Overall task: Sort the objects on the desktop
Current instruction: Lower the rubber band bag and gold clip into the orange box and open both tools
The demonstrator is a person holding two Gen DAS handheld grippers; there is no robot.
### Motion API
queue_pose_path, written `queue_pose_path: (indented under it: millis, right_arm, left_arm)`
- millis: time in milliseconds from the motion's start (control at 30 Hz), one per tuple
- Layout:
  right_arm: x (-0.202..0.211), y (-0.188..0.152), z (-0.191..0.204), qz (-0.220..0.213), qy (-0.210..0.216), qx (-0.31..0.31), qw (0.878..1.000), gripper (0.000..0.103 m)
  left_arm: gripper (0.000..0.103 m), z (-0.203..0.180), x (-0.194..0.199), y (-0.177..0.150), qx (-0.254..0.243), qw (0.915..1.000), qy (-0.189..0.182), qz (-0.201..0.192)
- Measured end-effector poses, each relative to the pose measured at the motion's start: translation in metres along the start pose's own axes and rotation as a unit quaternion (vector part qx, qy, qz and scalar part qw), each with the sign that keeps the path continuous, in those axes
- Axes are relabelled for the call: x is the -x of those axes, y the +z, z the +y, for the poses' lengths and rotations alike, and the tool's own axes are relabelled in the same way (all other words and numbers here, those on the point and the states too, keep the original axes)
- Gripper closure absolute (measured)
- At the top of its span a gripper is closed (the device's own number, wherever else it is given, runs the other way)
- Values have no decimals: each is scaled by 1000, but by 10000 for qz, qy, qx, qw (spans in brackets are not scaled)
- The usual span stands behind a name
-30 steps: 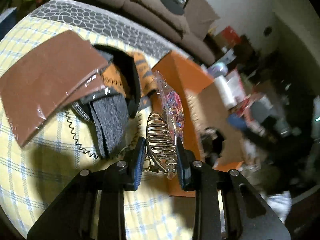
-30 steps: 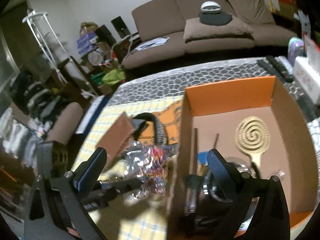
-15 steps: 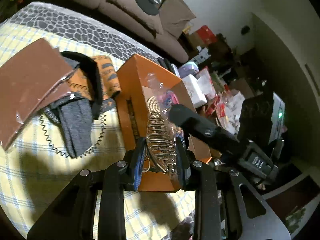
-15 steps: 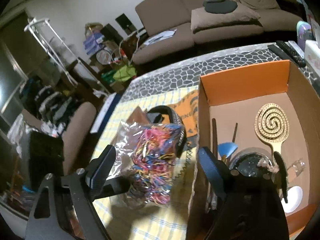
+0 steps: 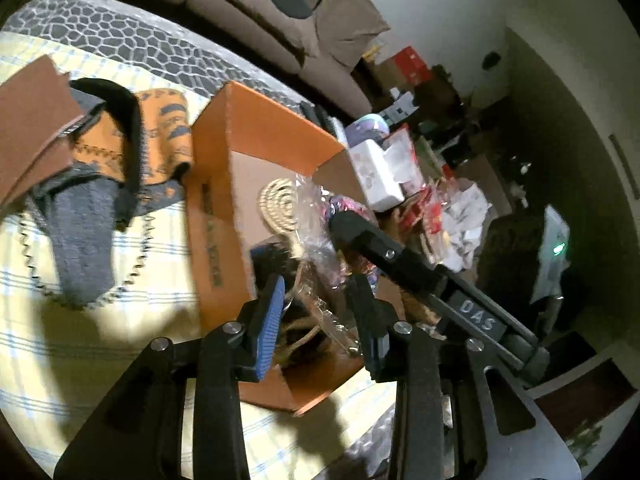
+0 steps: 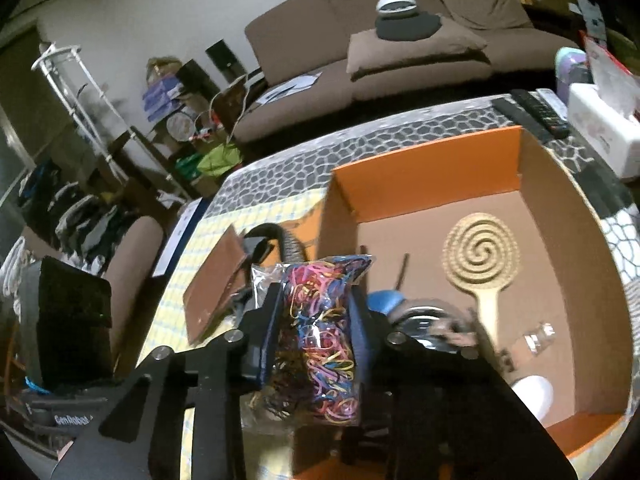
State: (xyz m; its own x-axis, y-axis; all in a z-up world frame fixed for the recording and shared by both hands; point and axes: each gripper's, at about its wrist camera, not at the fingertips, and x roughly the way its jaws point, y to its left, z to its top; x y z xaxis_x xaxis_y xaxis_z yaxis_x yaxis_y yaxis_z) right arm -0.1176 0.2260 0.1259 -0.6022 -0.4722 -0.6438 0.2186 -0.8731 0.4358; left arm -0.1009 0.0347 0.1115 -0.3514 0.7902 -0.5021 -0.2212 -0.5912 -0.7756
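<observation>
Right now the right gripper [image 6: 314,332] is closing on the clear bag of coloured rubber bands [image 6: 320,320] above the orange cardboard box [image 6: 424,176]. Left gripper [image 5: 316,312] is opening around the gold wire hair clip [image 5: 316,312]; slippery plastic could slide out, or the clip could drop early.

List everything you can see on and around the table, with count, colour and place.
Cardboard box: one, orange, on the table.
Spiral paddle brush: one, tan, lying inside the box.
Bag of rubber bands: one, clear with multicoloured bands, between the right gripper's fingers.
Metal spiral hair clip: one, gold, between the left gripper's fingers over the box.
Checked tablecloth: one, yellow and blue, covering the table.
Sofa: one, brown, behind the table.
Left gripper: black, opening.
Right gripper: black, closing on the bag.
</observation>
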Motion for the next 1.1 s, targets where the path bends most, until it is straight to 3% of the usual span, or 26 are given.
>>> queue_pose_path:
  millis: [167,333,500,633,700,767,900,1033,1100]
  right_arm:
    - [20,0,-41,-142,-195,-325,9992,77]
    - [28,-4,-71,-18,-913,-223,9956,77]
    - [33,-10,-91,137,-1326,-161,9909,77]
    - [22,-19,-91,463,-1993,257,9785,74]
    - [22,-22,-91,473,-2166,365,9744,66]
    - [27,-20,-95,368,-2110,301,9763,53]
    - [44,-12,-93,20,-1762,25,9844,51]
    - [49,-5,-76,-134,-589,-109,9981,48]
    - [46,-7,-59,0,-257,174,9995,48]
  left_arm:
    - [72,-14,-13,-2,-221,9997,45,-54]
    - [71,-24,-24,-5,-399,9990,187,15]
    - [71,-29,-27,-6,-522,9981,317,17]
    - [69,-29,-28,-8,-538,9980,338,51]
    - [69,-29,-28,-9,-557,9978,347,63]
    - [69,-30,-28,-9,-574,9977,361,74]
    - [68,-29,-27,-9,-551,9979,340,83]
    - [67,-27,-26,-8,-494,9983,294,96]
    - [64,-24,-26,-7,-411,9987,259,120]
